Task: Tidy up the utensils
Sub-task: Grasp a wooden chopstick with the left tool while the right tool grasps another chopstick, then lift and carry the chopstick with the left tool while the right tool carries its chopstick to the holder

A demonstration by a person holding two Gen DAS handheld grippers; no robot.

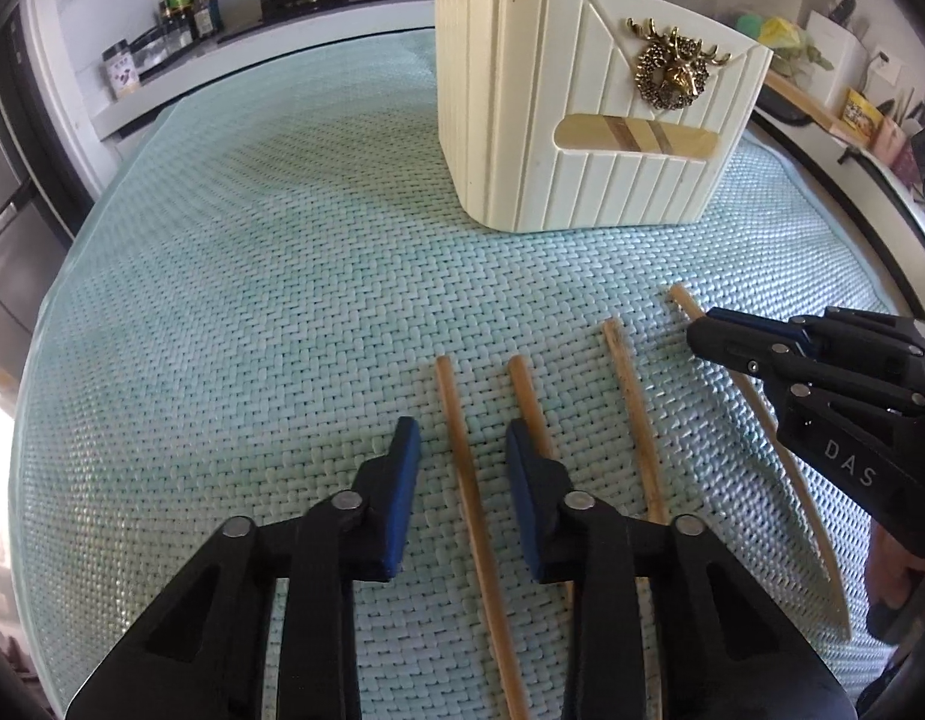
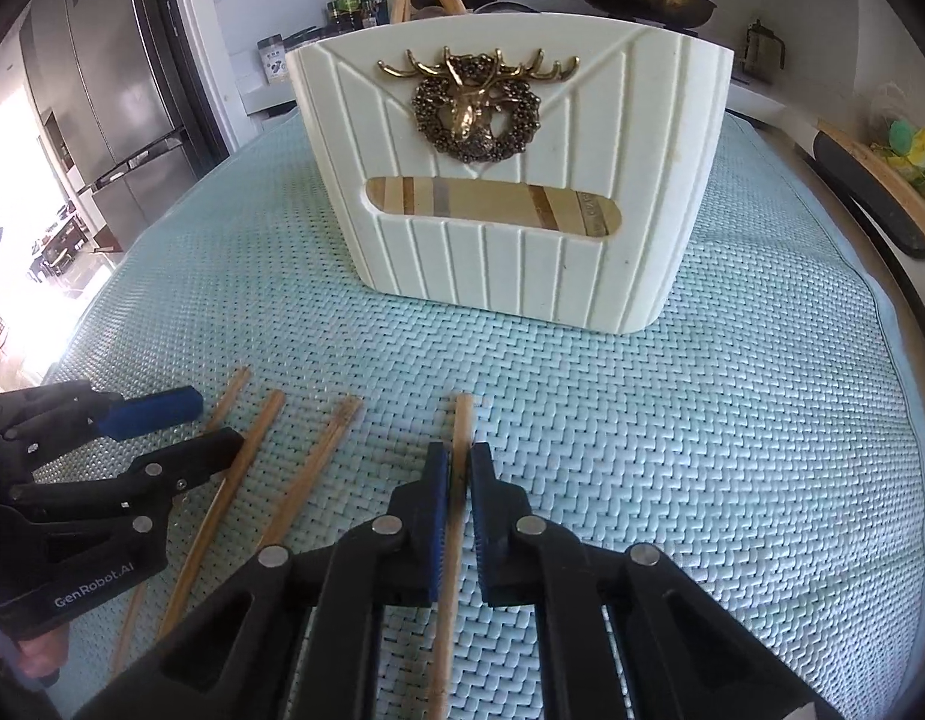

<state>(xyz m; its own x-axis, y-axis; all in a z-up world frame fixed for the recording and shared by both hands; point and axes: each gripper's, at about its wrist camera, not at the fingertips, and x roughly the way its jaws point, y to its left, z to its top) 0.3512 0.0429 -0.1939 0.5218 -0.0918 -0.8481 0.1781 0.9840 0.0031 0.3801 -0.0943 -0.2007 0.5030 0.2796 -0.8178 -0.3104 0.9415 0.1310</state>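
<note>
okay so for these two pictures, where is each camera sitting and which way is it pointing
Left wrist view: sits on the left gripper, looking forward and down along its fingers at four chopsticks on the woven mat; one chopstick lies between the fingers, untouched. The right gripper enters from the right.
Right wrist view: sits on the right gripper, facing the cream utensil holder; its fingers are shut on the rightmost chopstick. The left gripper and some of a hand show at left.
Shared: mat, holder, chopsticks, each other's gripper.
</note>
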